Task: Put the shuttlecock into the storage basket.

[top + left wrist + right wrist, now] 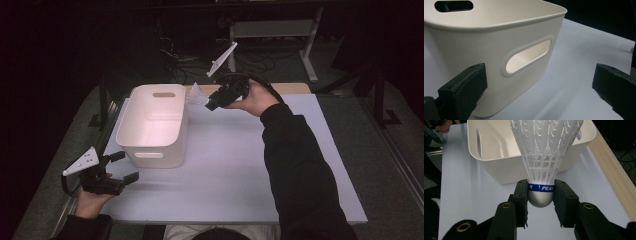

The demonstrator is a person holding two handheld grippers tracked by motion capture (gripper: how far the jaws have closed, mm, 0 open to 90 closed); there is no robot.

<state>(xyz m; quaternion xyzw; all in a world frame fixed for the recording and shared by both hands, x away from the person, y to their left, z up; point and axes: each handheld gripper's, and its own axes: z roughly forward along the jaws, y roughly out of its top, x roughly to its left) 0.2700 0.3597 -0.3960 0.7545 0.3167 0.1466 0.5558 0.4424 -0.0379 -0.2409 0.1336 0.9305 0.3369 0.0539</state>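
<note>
Right gripper [540,197] pinches our shuttlecock [544,157] by its cork beside the white bin [155,125]; left gripper [112,172] spread, idle. Transport step; next we carry over the rim, then release.

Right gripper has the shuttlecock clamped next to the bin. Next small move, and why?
Probably carry it a little further over the bin's rim, then open. The right gripper is shut on the shuttlecock by its cork, and in the high view the skirt sits just beside the white bin, not yet above the opening. The left gripper waits open.
</note>
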